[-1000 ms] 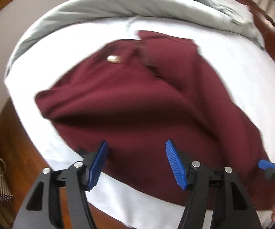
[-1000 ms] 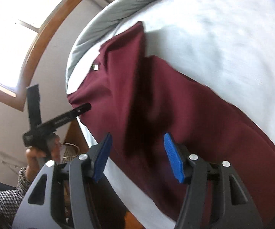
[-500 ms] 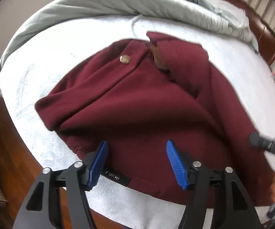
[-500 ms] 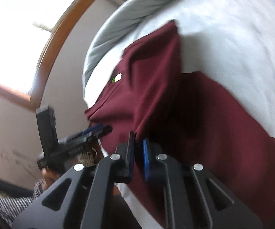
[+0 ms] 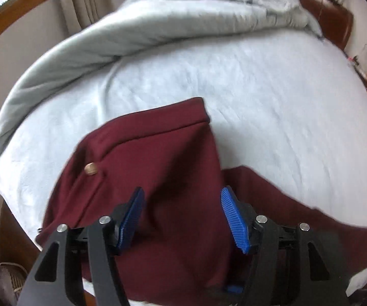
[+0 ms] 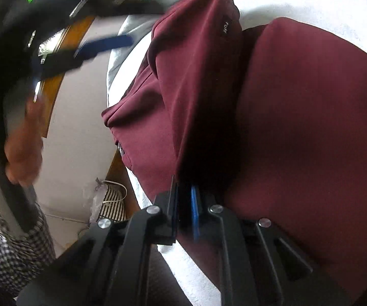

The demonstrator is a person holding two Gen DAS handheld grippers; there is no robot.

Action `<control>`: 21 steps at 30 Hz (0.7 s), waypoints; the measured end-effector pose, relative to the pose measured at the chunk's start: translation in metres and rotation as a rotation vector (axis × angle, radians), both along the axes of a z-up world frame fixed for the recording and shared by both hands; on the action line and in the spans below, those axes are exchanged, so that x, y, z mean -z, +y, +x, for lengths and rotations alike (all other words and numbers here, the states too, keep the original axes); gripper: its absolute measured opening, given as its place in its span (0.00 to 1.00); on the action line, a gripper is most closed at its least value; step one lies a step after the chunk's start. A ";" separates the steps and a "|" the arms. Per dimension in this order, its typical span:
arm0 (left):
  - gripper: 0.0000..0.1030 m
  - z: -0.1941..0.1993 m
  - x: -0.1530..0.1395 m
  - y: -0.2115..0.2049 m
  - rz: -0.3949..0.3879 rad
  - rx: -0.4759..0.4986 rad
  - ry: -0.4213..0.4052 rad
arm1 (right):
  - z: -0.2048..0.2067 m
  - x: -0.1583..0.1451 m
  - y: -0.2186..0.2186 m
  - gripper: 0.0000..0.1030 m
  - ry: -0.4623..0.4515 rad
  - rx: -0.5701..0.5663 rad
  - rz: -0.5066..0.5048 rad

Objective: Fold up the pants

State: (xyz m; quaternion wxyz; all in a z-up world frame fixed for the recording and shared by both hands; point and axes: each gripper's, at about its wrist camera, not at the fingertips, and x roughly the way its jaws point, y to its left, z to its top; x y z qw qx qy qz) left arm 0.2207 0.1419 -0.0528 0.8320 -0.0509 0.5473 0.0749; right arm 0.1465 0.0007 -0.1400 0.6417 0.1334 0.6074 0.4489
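Dark red pants (image 5: 163, 168) lie on a white bed, with a metal button (image 5: 91, 168) near the waistband. In the right wrist view the pants (image 6: 298, 127) are lifted into a raised fold. My right gripper (image 6: 184, 204) is shut on the pants' edge and holds that fold up. My left gripper (image 5: 182, 216) is open, its blue pads (image 5: 234, 219) spread just above the pants, holding nothing. It also shows blurred at the upper left of the right wrist view (image 6: 102, 46).
A grey duvet (image 5: 158, 20) is bunched along the far side of the white sheet (image 5: 285, 102). A brown headboard (image 5: 331, 17) is at the back right. A striped bag (image 6: 112, 201) sits on the floor by the bed's wooden edge.
My right gripper shut on the pants' edge and lifted it, folding the cloth over. My left gripper stayed open and moved in over the pants.
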 end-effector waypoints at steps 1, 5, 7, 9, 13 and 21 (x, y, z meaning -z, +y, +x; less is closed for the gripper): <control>0.61 0.012 0.003 -0.003 0.010 -0.005 0.024 | 0.000 0.000 0.000 0.08 0.001 -0.002 -0.001; 0.61 0.049 0.024 -0.013 0.094 -0.027 0.148 | -0.003 -0.003 -0.003 0.08 -0.006 -0.014 -0.010; 0.61 0.060 0.034 -0.010 0.090 -0.055 0.195 | -0.004 -0.006 -0.003 0.08 -0.012 -0.016 -0.011; 0.31 0.064 0.039 -0.005 0.095 -0.075 0.215 | 0.002 -0.004 -0.001 0.08 -0.003 -0.008 -0.004; 0.05 0.060 0.043 0.009 0.074 -0.083 0.217 | -0.002 -0.007 -0.002 0.08 -0.019 -0.011 -0.007; 0.04 0.009 0.008 0.047 0.051 -0.178 0.064 | -0.007 -0.017 -0.005 0.11 -0.047 -0.018 -0.001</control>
